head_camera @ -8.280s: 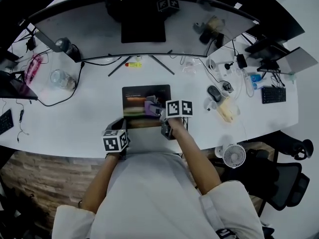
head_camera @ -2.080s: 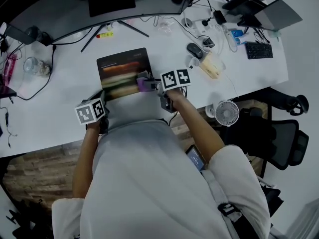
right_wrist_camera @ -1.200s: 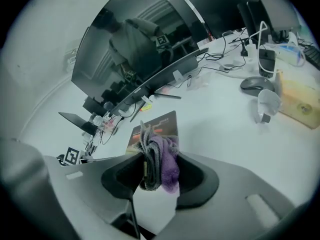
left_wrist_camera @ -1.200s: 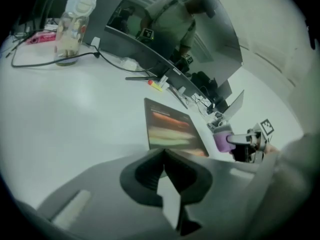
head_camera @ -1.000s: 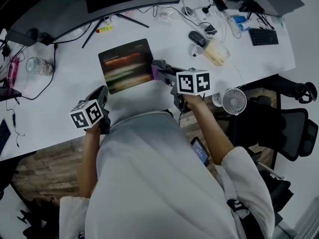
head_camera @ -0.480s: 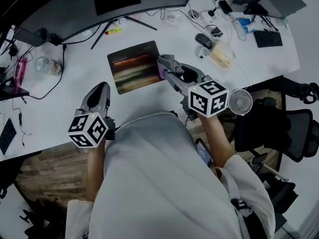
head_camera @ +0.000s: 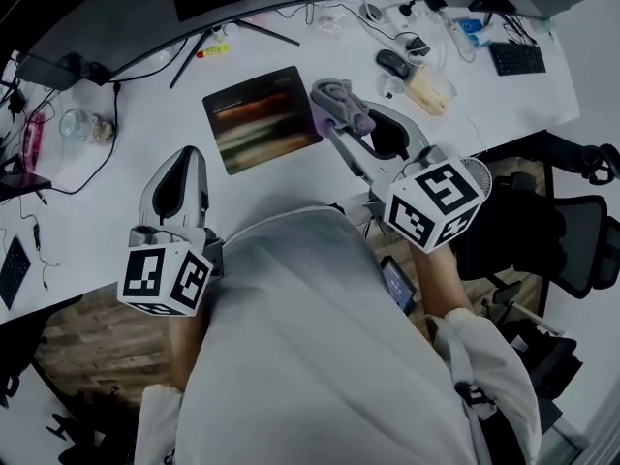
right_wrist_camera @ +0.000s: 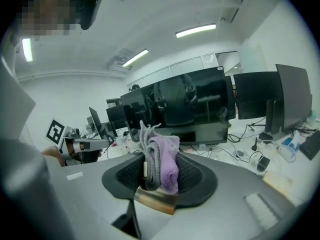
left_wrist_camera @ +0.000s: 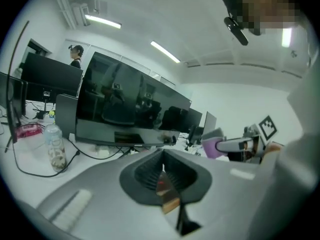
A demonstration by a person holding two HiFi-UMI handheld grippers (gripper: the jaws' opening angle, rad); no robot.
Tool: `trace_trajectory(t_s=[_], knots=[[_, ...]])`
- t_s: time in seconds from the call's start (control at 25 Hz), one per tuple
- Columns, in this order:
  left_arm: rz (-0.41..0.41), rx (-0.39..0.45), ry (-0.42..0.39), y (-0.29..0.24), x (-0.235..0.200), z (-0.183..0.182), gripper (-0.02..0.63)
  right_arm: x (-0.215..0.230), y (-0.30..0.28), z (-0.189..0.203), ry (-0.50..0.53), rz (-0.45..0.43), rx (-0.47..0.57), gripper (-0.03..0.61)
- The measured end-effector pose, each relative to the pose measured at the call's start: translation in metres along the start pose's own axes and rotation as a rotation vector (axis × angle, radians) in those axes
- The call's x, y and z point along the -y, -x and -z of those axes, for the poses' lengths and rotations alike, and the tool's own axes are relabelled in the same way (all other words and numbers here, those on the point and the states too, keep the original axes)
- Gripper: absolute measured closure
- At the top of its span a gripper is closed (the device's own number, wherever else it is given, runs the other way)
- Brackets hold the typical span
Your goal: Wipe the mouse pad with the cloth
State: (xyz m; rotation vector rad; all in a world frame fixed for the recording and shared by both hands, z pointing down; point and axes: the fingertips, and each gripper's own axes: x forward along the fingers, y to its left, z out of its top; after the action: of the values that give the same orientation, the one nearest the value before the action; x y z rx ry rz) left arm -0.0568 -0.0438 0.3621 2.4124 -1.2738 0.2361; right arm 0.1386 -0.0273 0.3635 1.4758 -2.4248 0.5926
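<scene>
Fingers on the right gripper (head_camera: 336, 95) are clamped on the cloth (right_wrist_camera: 161, 158). It is a folded wad pinched low, so a loose tuft sticks out past the tips, which would give a soft face to press down with. Those on the left gripper (head_camera: 190, 155) are pressed together with nothing between them. That gripper seems merely parked, out of the way, over the near part of the worktop (head_camera: 107, 197).

The mouse pad (head_camera: 262, 119) lies flat and bare on the worktop, in front of the monitor (head_camera: 116, 13). By the head view the cloth hangs just off the pad's right edge. Both grippers look raised and tilted up, so I judge the cloth is not touching the pad and no stroke is under way.

Only the head view shows the pad; each gripper view looks out level at the screens. The right gripper view alone shows the cloth's grey and purple layers. The left gripper view alone shows that its pads meet, and it catches the cloth from the side.
</scene>
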Motion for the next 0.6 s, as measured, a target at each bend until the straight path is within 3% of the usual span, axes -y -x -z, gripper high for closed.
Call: trace_trajectory(t_s=[0.32,0.6], knots=[[-0.057,0.020,-0.003,-0.007,-0.001,0.003,0.614,-0.007,0.005,0.007,-0.110,0.000,0.021,0.416],[-0.082,-0.001,0.004,-0.005,-0.010,0.007,0.614,-0.023,-0.003,0.013,-0.093,-0.011,-0.001,0.416]])
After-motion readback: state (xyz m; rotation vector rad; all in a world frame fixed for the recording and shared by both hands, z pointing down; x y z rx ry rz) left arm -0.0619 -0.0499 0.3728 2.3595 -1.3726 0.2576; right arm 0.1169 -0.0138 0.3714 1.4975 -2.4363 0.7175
